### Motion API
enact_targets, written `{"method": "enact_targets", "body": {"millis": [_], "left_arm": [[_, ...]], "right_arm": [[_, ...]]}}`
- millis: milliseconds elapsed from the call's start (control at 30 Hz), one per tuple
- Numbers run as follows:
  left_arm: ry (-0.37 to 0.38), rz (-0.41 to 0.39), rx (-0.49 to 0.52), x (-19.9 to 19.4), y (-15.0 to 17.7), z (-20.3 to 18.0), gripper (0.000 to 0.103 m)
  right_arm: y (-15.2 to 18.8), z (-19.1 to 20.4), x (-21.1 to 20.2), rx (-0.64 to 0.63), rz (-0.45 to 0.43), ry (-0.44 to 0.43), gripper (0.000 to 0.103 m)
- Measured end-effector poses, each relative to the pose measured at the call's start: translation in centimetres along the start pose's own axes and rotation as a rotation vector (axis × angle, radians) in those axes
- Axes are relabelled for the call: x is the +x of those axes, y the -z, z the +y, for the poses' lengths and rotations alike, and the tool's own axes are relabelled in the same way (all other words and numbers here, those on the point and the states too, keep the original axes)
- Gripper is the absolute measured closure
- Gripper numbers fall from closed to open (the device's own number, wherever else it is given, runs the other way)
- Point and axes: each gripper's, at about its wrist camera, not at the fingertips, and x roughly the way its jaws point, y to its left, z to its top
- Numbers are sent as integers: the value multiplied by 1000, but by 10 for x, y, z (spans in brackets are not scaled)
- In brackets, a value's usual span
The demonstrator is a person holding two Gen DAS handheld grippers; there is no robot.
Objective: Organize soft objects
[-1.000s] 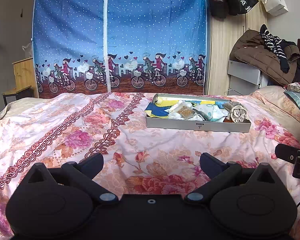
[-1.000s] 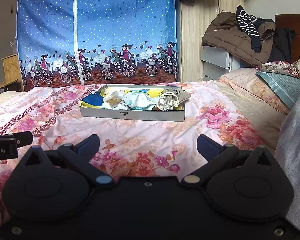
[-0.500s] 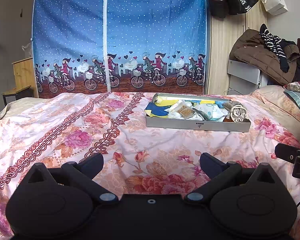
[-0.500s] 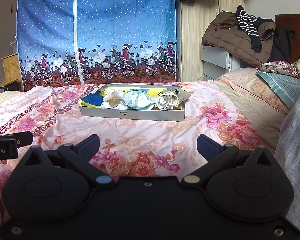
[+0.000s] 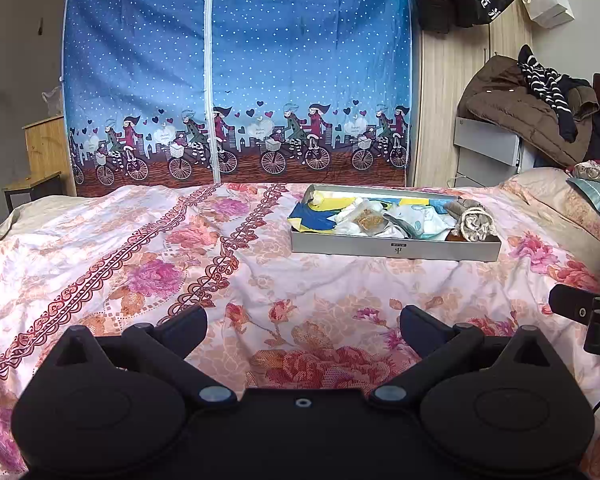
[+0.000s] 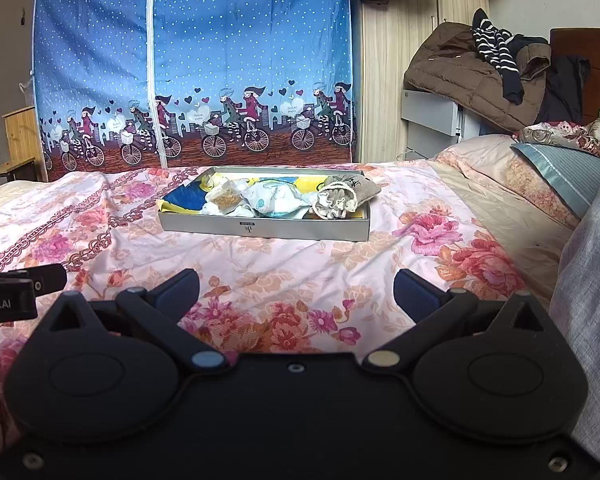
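A shallow grey box (image 5: pixel 396 246) (image 6: pixel 264 229) sits on the floral bedspread, far ahead of both grippers. It holds soft items: a blue and yellow cloth (image 5: pixel 316 220), a white pouch with a tan patch (image 5: pixel 366 220), a pale printed cloth (image 6: pixel 276 198) and a beige drawstring bag (image 5: pixel 474 222) (image 6: pixel 338 200). My left gripper (image 5: pixel 304 324) is open and empty, low over the bed. My right gripper (image 6: pixel 296 286) is open and empty, also low over the bed. Each gripper's edge shows in the other's view.
A blue fabric wardrobe (image 5: pixel 236 80) stands behind the bed. Pillows (image 6: pixel 556 176) lie at the right, with jackets (image 6: pixel 472 76) piled on a cabinet beyond. A wooden stand (image 5: pixel 40 160) is at the far left. Grey cloth (image 6: pixel 592 320) fills the right edge.
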Motion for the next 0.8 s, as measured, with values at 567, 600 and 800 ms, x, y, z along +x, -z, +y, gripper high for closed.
{"method": "enact_targets", "body": {"millis": [567,600,800], "left_arm": [[-1,0,2,0,0,-1,1],[-1,2,3,0,0,-1,1],[13,40,2,5,1,4,1]], "right_arm": [[-1,1,0,0,1,1,0],[-1,1,0,0,1,1,0],[0,1,0,0,1,1,0]]}}
